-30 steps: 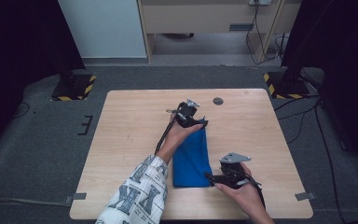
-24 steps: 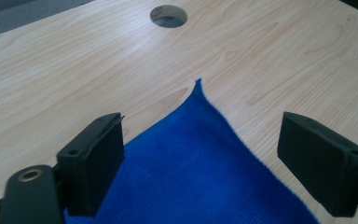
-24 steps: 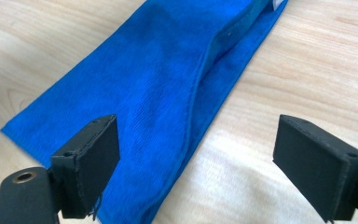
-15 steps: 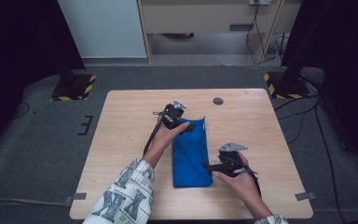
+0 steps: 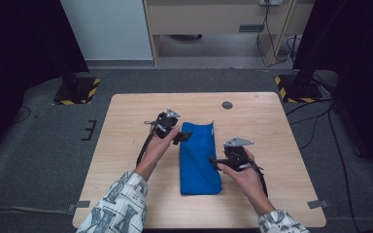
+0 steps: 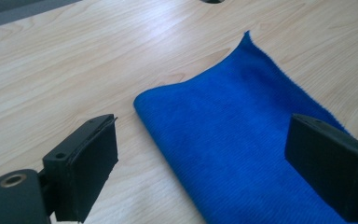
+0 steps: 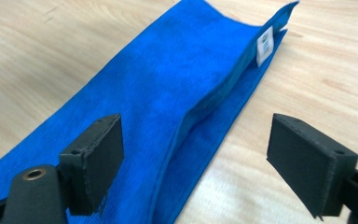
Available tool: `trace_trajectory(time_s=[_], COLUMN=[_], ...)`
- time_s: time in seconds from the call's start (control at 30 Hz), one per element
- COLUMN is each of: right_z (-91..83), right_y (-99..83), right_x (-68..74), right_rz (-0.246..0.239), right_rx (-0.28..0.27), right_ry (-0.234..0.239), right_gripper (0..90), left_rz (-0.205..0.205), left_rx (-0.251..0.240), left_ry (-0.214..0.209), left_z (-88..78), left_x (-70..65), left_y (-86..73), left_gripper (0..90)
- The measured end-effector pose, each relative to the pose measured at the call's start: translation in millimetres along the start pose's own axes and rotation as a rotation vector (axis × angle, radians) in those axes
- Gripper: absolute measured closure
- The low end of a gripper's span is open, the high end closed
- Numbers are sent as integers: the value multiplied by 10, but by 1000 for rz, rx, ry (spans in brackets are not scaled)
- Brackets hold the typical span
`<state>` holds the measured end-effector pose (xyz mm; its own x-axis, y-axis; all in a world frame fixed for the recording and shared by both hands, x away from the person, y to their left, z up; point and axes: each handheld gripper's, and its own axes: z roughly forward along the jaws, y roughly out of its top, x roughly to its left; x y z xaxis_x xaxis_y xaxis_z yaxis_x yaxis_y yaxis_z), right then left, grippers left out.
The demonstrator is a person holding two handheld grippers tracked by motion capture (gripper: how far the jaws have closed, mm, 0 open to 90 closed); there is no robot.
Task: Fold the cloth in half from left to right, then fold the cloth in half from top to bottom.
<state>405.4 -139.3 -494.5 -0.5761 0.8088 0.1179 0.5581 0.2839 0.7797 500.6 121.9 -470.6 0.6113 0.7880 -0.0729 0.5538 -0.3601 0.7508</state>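
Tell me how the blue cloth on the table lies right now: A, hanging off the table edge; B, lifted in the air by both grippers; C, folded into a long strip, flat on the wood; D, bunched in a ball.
C: the blue cloth lies folded lengthwise on the table, its layered edge and white tag showing, with both grippers open beside it.

My cloth [image 5: 200, 158] is solid royal blue with a small white tag [image 7: 264, 45] at its two o'clock corner. Both my grippers' pads [image 6: 95, 163] are matte black. My sleeve [image 5: 119, 204] carries a white-and-navy print; the table [image 5: 126, 126] is pale woodgrain.
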Motion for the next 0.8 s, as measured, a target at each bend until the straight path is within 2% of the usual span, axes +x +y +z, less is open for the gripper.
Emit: trace_trajectory(time_s=[0.23, 0.33, 0.4, 0.53, 0.6, 0.67, 0.8], right_z=[71, 137, 232, 436, 571, 675, 911], right_y=[131, 258, 390, 570, 669, 736, 824], right_x=[-79, -143, -222, -387, -487, -547, -672], right_rz=[-2, -9, 2, 27, 36, 35, 67], right_rx=[4, 0, 2, 5, 9, 15, 48], right_ry=[-21, -25, -27, -34, -41, -44, -43], right_gripper=[222, 247, 279, 317, 330, 341, 372], left_rz=[-20, -27, -25, -38, -21, -31, -44], left_rx=[3, 5, 9, 18, 30, 3, 15], left_ry=[8, 14, 17, 28, 37, 28, 49], left_z=[-53, -16, -2, 135, 202, 262, 378], left_x=[89, 147, 163, 290, 329, 360, 413], left_y=[-63, -69, -66, -47, -40, -58, -111], left_gripper=[89, 92, 96, 122, 157, 179, 239])
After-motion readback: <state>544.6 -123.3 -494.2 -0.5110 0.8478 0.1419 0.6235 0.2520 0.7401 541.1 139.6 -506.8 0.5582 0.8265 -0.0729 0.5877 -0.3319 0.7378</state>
